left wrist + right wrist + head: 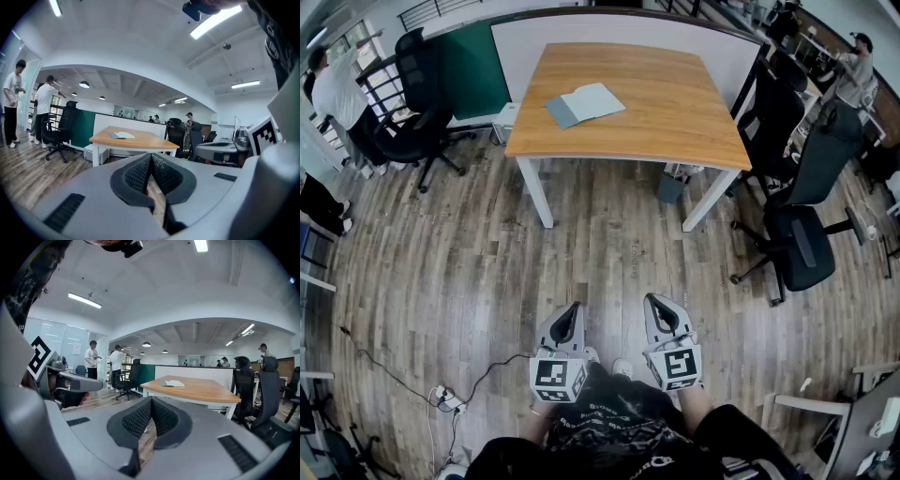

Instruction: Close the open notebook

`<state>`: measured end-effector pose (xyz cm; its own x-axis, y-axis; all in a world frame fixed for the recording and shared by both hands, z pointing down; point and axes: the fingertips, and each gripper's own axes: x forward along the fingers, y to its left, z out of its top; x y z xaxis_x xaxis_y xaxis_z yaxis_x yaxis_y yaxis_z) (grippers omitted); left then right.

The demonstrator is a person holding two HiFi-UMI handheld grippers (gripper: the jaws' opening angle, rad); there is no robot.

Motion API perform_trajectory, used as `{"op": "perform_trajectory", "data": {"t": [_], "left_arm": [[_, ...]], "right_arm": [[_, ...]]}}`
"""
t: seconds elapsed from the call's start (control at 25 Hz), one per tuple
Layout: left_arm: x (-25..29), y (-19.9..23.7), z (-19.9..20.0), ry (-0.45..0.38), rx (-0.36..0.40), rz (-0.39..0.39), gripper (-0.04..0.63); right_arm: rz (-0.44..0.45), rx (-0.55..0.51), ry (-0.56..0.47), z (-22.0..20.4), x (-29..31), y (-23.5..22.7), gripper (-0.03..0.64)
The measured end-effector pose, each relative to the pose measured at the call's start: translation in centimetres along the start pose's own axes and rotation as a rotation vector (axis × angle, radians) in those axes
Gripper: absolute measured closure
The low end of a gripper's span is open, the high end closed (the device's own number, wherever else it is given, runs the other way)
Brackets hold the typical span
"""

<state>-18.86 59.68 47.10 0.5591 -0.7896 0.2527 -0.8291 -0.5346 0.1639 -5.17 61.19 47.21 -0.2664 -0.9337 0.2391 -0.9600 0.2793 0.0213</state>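
Plainly we stand well back, left gripper (571,309) and right gripper (655,302) both clenched empty, the open notebook (586,103) far ahead on the table (675,108), nearer our left.

Notebook (586,102) pale, grey cover; tabletop (675,103) honey wood; floor (487,262) grey-brown.

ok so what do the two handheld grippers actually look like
Both the left gripper and right gripper have smooth light grey shells tapering to two jaws lined with black dimpled pads. Each carries a white cube with black square markers. The person wears a black top with pale print.
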Motion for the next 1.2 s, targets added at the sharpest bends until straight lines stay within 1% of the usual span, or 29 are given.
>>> {"op": "perform_trajectory", "data": {"t": [0.24,0.44,0.52,0.64,0.68,0.72,0.76,0.8,0.88,0.92,1.08,1.2], "left_arm": [[0.2,-1.7,0.5,-0.032,0.016,0.014,0.574],[0.2,-1.4,0.4,-0.043,-0.001,0.024,0.574],[0.3,-1.2,0.3,-0.043,-0.012,0.021,0.574],[0.3,-1.2,0.2,-0.047,-0.046,-0.012,0.561],[0.3,-1.3,0.3,-0.048,-0.057,-0.037,0.507],[0.3,-1.4,0.3,-0.050,-0.069,-0.066,0.439],[0.3,-1.4,0.3,-0.051,-0.087,-0.095,0.395],[0.3,-1.3,0.4,-0.052,-0.109,-0.118,0.346],[0.3,-0.7,0.5,-0.053,-0.131,-0.143,0.272],[0.4,-0.4,0.5,-0.051,-0.124,-0.150,0.237],[0.5,0.4,0.7,-0.024,-0.077,-0.203,0.224],[0.2,0.9,1.1,-0.029,-0.022,-0.234,0.224]], "right_arm": [[0.007,-0.006,-0.026,0.5,-0.7,-1.1,0.614],[0.028,-0.021,-0.019,0.6,-0.6,-0.8,0.614],[0.046,-0.008,-0.011,0.3,-0.5,-0.6,0.612],[0.065,0.027,-0.007,-0.1,-0.3,-0.3,0.609],[0.075,0.035,-0.009,0.0,-0.2,-0.1,0.595],[0.091,0.039,-0.011,0.1,0.0,0.3,0.545],[0.111,0.038,-0.012,0.2,0.2,0.7,0.470],[0.132,0.033,-0.011,0.2,0.4,1.2,0.425],[0.152,0.020,-0.009,0.4,0.9,1.9,0.366],[0.145,0.015,-0.010,0.6,1.2,2.0,0.352],[0.092,0.008,-0.028,1.0,2.4,2.4,0.342],[0.081,0.023,-0.025,0.7,3.1,3.0,0.339]]}}
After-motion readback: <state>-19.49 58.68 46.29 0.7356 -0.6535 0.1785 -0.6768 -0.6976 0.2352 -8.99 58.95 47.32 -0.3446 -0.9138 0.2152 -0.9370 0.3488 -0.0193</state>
